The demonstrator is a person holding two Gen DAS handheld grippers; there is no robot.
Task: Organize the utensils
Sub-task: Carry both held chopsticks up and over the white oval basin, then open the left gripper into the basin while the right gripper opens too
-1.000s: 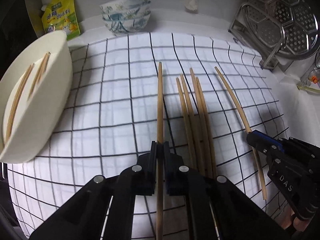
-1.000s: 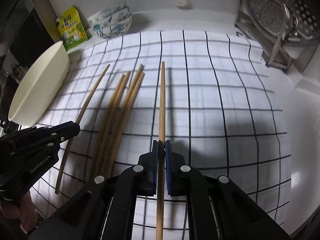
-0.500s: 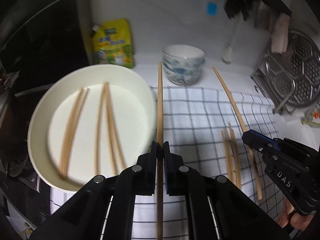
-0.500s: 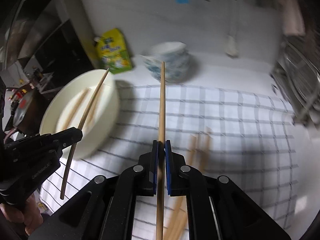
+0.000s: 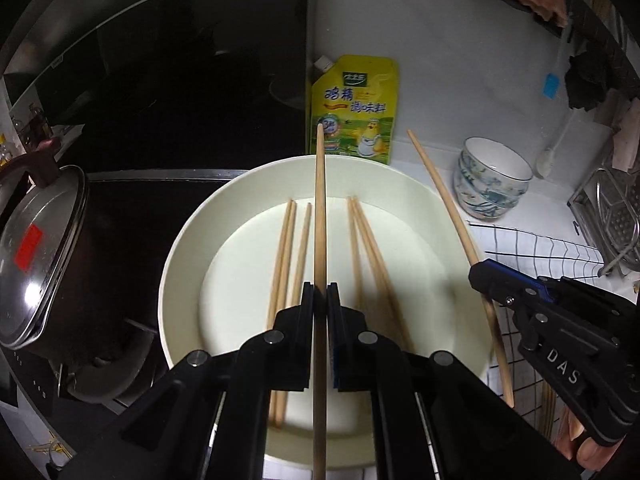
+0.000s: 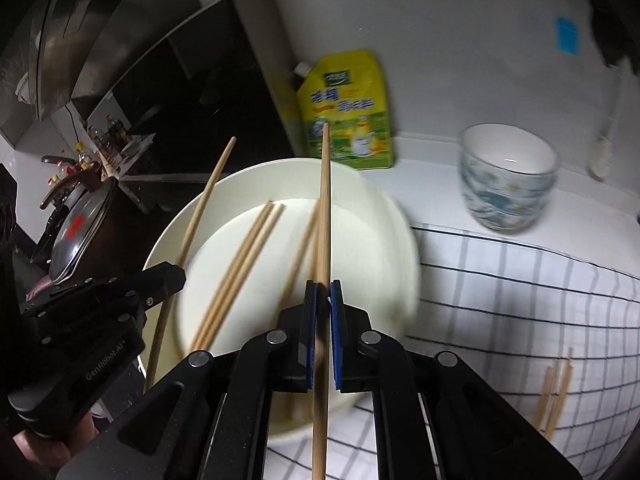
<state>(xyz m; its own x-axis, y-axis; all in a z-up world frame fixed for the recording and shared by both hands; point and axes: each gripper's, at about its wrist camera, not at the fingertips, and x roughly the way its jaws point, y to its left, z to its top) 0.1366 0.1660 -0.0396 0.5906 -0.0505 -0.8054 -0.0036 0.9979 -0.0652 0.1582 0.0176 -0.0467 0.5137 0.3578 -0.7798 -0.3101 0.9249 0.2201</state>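
Left tool (image 5: 319, 294) clamped tight on one chopstick (image 5: 320, 208), pads pinching it partway along the shaft, tip reaching forward past the far rim of the white plate (image 5: 180, 248) toward the yellow seasoning pouch (image 5: 354, 110). Directly beneath and ahead of this tool: the plate, with several loose chopsticks (image 5: 288, 252) lying inside, some to the left of the held stick and some to the right, roughly parallel to it. Off to the right of the left tool: the right tool (image 5: 486, 276), likewise closed on a second chopstick (image 5: 444, 200), slanting over the plate's right rim.

From the right wrist view, right tool (image 6: 323, 292) gripping its chopstick (image 6: 325, 200) between blue-lined pads, tip pointing forward at the pouch (image 6: 348, 112). Plate (image 6: 396, 232) below and slightly left of this tool, blurred at its right edge, loose sticks (image 6: 240, 264) resting in it. Left tool (image 6: 172, 276) visible at the left, its stick (image 6: 200, 216) angled across the plate's left rim. Fingers of a hand (image 6: 52, 446) low at the left edge.

Ahead and to the right of both tools: a stack of patterned bowls (image 6: 508, 184) on the white counter (image 6: 432, 152). Right of the plate: a checked cloth (image 6: 520, 288), with a few more chopsticks (image 6: 554, 396) lying on it, low and right of the right tool. Far left of the left tool: a lidded pot (image 5: 36, 248) on a dark stovetop.
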